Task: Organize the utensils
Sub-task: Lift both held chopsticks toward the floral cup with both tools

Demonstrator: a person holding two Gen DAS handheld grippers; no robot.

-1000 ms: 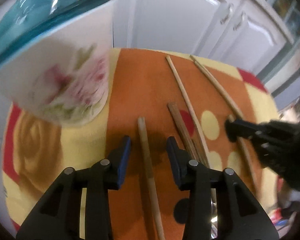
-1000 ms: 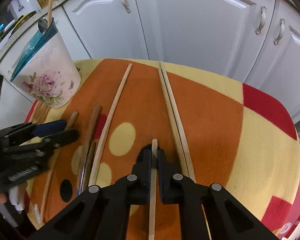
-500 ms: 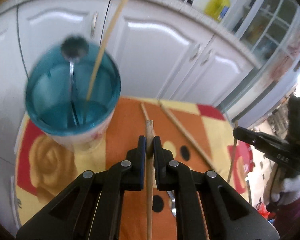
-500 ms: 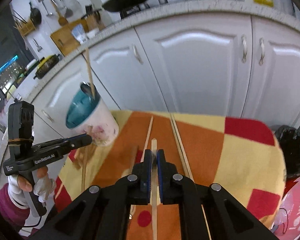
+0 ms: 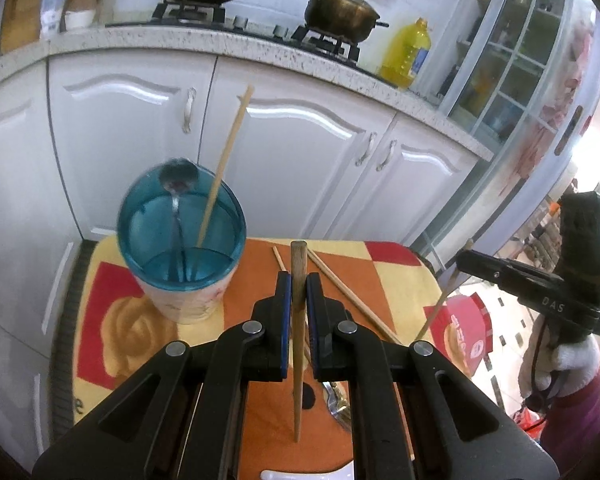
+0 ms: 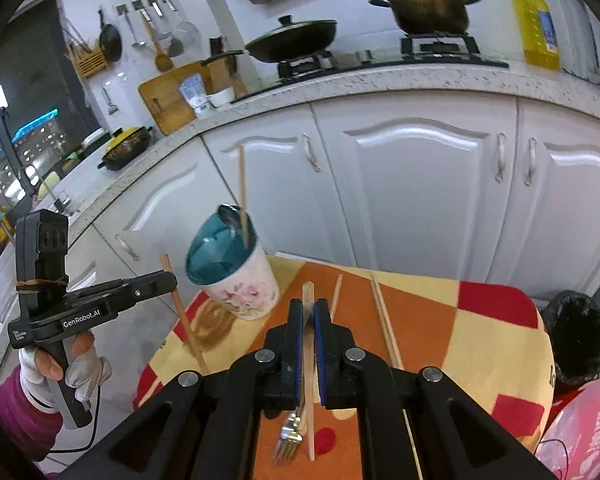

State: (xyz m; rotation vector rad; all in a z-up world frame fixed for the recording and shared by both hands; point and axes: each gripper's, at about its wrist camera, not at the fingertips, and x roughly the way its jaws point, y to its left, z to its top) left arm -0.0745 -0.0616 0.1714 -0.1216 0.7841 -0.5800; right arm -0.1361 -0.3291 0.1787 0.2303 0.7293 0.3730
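"GenRobot.AI" marks left gripper (image 6: 168,280) (right gripper (image 5: 466,262) reads "DAS").

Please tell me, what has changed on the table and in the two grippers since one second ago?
The left gripper, open around a brown chopstick lying on the mat a second ago, has shut on it and lifted it. The right gripper, already shut on a pale chopstick, has raised it off the mat too. The floral cup with its chopstick and spoon, the other chopsticks and the fork stayed in place.
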